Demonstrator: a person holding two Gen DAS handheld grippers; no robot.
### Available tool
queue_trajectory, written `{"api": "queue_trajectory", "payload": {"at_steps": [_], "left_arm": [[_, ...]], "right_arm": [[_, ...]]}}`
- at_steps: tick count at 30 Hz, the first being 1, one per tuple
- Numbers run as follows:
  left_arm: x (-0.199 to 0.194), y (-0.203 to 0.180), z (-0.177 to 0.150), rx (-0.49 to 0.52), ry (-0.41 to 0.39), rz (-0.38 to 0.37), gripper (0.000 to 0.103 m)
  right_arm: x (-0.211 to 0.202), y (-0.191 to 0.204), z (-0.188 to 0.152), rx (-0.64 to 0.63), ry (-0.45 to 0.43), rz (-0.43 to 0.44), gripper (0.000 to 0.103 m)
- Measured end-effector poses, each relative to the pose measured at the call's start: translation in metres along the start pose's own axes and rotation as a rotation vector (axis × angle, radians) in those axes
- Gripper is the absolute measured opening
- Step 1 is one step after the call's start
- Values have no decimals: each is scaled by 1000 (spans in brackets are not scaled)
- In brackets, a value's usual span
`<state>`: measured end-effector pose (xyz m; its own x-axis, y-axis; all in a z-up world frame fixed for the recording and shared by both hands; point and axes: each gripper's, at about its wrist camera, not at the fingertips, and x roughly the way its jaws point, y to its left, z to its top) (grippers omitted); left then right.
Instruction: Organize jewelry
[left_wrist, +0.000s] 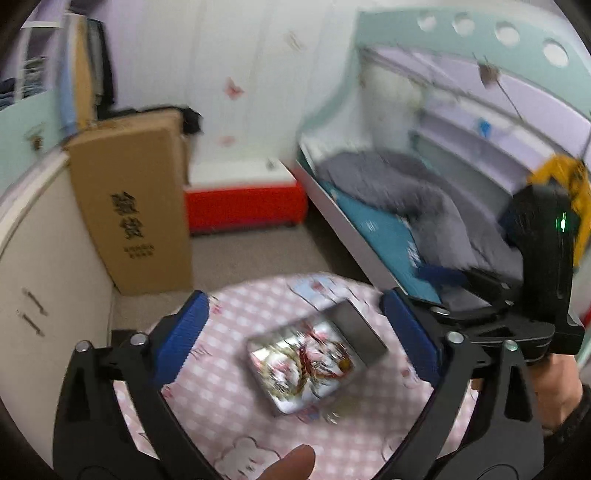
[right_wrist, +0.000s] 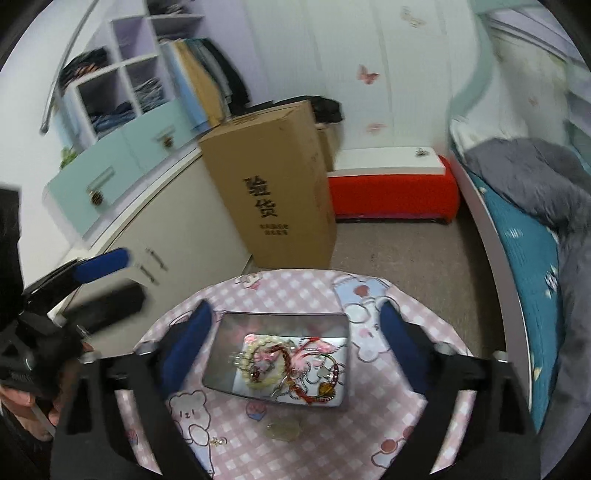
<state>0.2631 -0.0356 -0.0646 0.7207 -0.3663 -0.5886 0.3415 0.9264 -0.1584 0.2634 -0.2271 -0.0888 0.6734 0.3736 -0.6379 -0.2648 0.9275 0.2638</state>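
Note:
A metal tin (right_wrist: 284, 325) stands on a round table with a pink checked cloth (right_wrist: 229, 417). In it lies a tangle of jewelry (right_wrist: 291, 369): a pearl bracelet, red cords, chains. The tin also shows in the left wrist view (left_wrist: 354, 325), blurred. A pale bracelet (right_wrist: 282, 430) and a small charm (right_wrist: 218, 440) lie on the cloth in front of the tin. My right gripper (right_wrist: 295, 332) is open and empty above the tin. My left gripper (left_wrist: 295, 332) is open and empty above the table, and shows at the left edge of the right wrist view (right_wrist: 103, 266).
A tall cardboard box (right_wrist: 273, 192) stands behind the table beside a cream cabinet (right_wrist: 155, 229). A red bench (right_wrist: 391, 195) is against the wall. A bed with a grey blanket (right_wrist: 532, 192) is at the right. The right gripper's body (left_wrist: 543, 258) shows at the right.

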Motion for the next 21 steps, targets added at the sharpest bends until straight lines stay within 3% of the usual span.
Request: {"api": "queue_trajectory", "payload": {"at_steps": [4,9,21], "left_arm": [[-9,14,-3,-27,-8,88,95],[-29,15,-12,-27,-52,150,95],[-56,11,-22,-9,-85,190,95]], "right_arm": [[-9,-9,-1,35,-22,-73,96],[-21,-7,1,40,-61,-74,96],[-46,12,-2,-2,-110,-63,96]]}}
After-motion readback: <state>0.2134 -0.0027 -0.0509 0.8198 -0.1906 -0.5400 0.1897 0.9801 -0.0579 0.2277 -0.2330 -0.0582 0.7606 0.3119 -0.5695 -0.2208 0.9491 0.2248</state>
